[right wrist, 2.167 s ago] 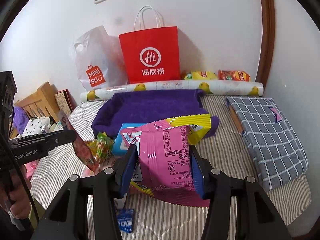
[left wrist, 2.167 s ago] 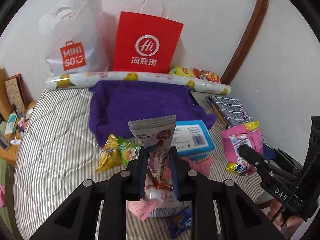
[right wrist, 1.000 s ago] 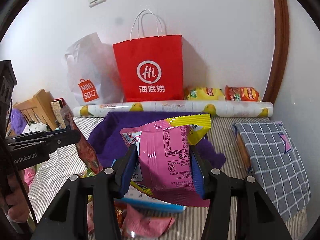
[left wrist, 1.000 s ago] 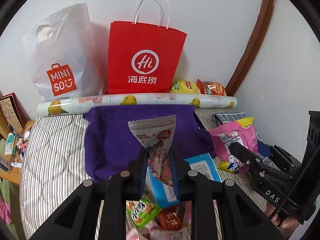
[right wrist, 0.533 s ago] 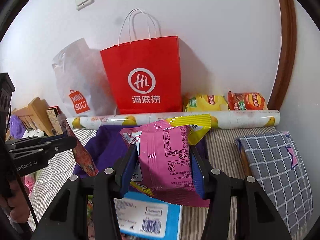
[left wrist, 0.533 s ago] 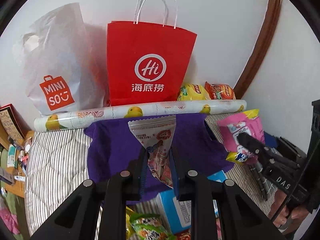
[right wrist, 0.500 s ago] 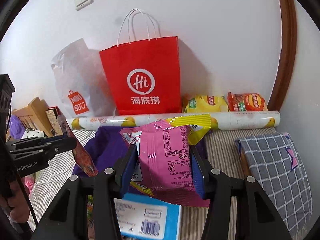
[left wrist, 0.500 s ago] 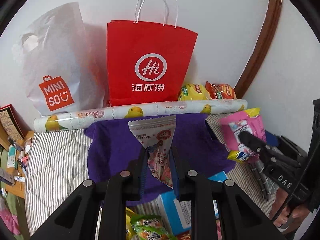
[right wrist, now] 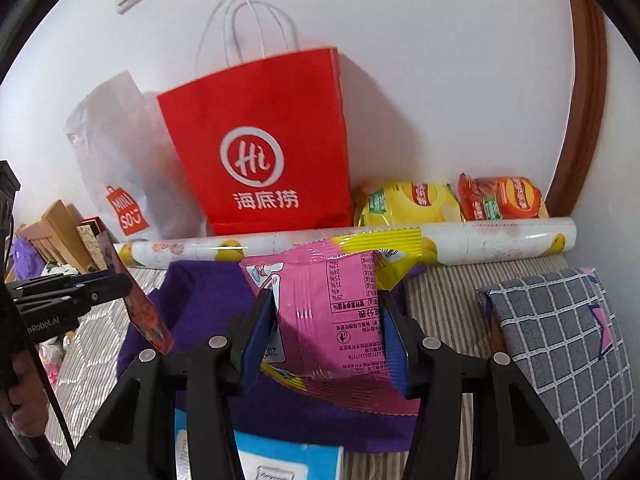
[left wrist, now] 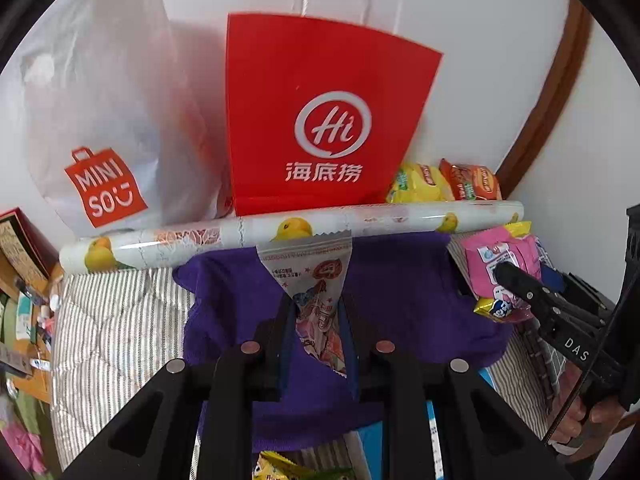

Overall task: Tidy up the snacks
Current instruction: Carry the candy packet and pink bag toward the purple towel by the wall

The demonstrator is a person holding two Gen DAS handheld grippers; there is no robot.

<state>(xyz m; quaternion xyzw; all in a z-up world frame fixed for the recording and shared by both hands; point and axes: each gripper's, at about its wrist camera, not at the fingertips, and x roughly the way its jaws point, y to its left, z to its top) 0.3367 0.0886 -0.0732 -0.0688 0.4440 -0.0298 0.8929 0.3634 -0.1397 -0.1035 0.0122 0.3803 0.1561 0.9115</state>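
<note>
My left gripper (left wrist: 318, 320) is shut on a white and pink cartoon snack packet (left wrist: 310, 276), held upright above the purple towel (left wrist: 400, 300). My right gripper (right wrist: 326, 320) is shut on a pink and yellow snack bag (right wrist: 332, 300), also above the purple towel (right wrist: 192, 300). The right gripper with its pink bag (left wrist: 500, 264) shows at the right of the left wrist view; the left gripper's packet (right wrist: 144, 316) shows at the left of the right wrist view. A red paper bag (left wrist: 320, 120) (right wrist: 260, 152) stands against the wall ahead.
A white MINISO plastic bag (left wrist: 100, 120) stands left of the red bag. A rolled duck-print sheet (left wrist: 280, 232) lies across the bed before them. Yellow (right wrist: 404, 200) and orange (right wrist: 500, 196) chip bags lie behind it. A checked pillow (right wrist: 560, 340) is at right, a blue box (right wrist: 280, 464) below.
Both grippers have moved forward toward the wall with their packets held; the red bag and duck-print roll appear larger and closer, and the loose snacks have dropped below view.
</note>
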